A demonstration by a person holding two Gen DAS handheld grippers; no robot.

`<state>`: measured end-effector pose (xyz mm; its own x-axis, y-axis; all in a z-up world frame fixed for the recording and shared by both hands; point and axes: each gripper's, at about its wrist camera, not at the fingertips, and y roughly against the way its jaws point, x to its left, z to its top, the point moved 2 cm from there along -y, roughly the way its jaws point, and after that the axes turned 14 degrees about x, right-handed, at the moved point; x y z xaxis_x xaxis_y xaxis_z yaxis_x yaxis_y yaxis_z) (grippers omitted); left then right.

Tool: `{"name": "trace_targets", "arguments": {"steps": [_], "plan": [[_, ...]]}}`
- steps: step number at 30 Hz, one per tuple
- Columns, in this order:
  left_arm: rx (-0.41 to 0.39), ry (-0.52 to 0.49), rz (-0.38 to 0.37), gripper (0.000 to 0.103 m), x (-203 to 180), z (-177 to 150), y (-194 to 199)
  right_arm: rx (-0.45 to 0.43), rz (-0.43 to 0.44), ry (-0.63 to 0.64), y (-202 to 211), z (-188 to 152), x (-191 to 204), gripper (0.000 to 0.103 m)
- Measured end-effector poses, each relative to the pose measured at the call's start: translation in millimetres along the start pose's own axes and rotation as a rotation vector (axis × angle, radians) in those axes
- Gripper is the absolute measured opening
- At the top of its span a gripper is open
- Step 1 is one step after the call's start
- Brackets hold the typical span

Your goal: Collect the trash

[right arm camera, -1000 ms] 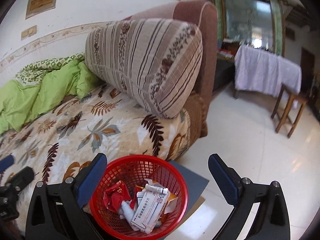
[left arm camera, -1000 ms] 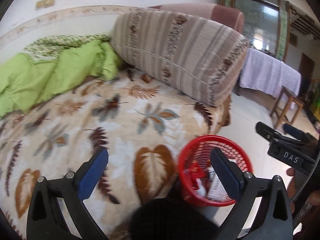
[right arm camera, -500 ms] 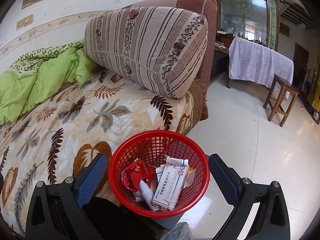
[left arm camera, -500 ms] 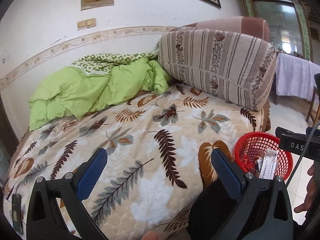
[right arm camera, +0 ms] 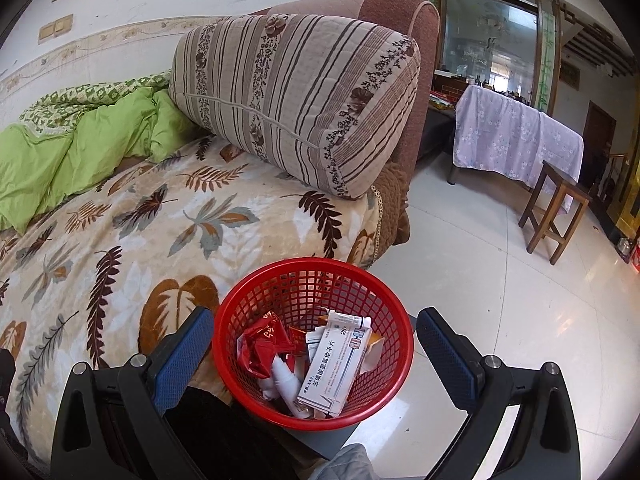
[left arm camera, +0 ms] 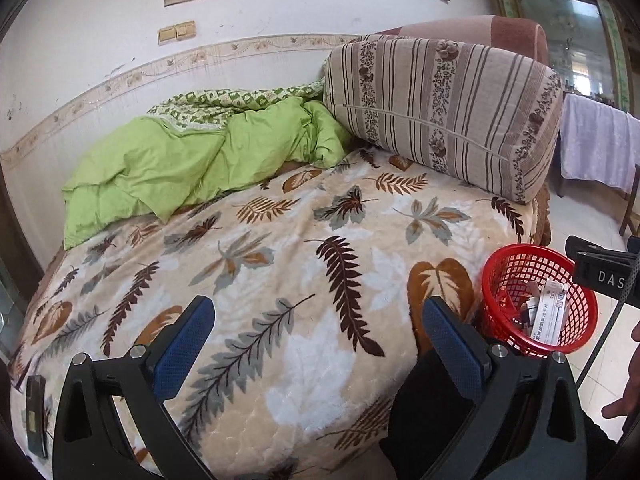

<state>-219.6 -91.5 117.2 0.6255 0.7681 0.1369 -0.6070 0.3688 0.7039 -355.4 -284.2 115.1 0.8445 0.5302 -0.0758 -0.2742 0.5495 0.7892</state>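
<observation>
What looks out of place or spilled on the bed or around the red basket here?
Nothing spilled: the trash sits inside the red basket, upright beside the bed. One oddity is a small dark device lying on the leaf-print blanket at its near left edge.

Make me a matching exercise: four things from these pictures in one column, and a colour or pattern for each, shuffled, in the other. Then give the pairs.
Things:
1. basket
2. quilt
3. cushion
4. tablecloth

Colours or patterns:
A. brown and beige stripes
B. pale purple with small flowers
C. red mesh
D. bright green

Pairs: 1-C, 2-D, 3-A, 4-B
</observation>
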Motion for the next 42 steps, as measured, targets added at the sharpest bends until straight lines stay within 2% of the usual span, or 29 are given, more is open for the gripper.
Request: {"name": "trace_targets", "arguments": {"steps": [25, 42], "plan": [[0.043, -0.005, -0.036, 0.103, -4.1, -3.1, -9.2, 0.026, -0.016, 0.010, -6.3, -0.1, 3.5, 0.102], [0.042, -0.004, -0.037, 0.103, -2.2, -3.3, -8.8, 0.034, -0.019, 0.009, -9.2, -3.5, 3.3, 0.102]]}}
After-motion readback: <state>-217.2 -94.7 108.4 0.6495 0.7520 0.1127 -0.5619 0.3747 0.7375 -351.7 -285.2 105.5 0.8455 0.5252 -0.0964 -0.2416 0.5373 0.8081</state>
